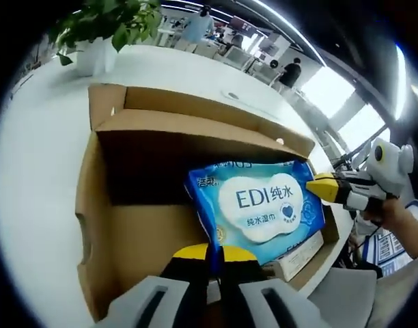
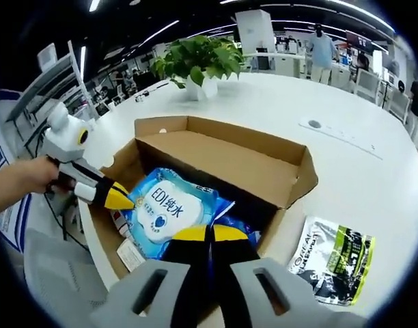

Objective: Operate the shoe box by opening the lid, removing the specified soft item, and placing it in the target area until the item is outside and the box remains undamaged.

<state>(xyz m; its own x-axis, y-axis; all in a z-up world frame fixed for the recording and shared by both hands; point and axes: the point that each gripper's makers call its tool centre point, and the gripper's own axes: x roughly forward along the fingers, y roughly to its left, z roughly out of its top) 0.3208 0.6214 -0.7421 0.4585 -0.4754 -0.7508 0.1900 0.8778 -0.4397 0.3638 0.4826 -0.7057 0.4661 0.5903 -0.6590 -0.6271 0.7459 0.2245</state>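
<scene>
The brown cardboard shoe box [image 1: 137, 225] [image 2: 291, 171] lies open on the white table, its lid folded back on the far side. A blue wet-wipes pack [image 1: 263, 201] [image 2: 164, 208] with a white label sits tilted at the box's near end. My left gripper [image 1: 214, 256] [image 2: 117, 198] is shut on one edge of the pack. My right gripper [image 2: 210, 236] [image 1: 325, 188] is shut on the opposite edge. More blue packaging [image 2: 233, 220] and a white carton [image 1: 301, 254] lie under the pack.
A potted plant [image 2: 199, 65] [image 1: 103, 31] stands beyond the box. A green and black packet [image 2: 335, 263] lies on the table [image 2: 345, 157] beside the box. The table edge runs close to the box's near end. People stand at desks far behind.
</scene>
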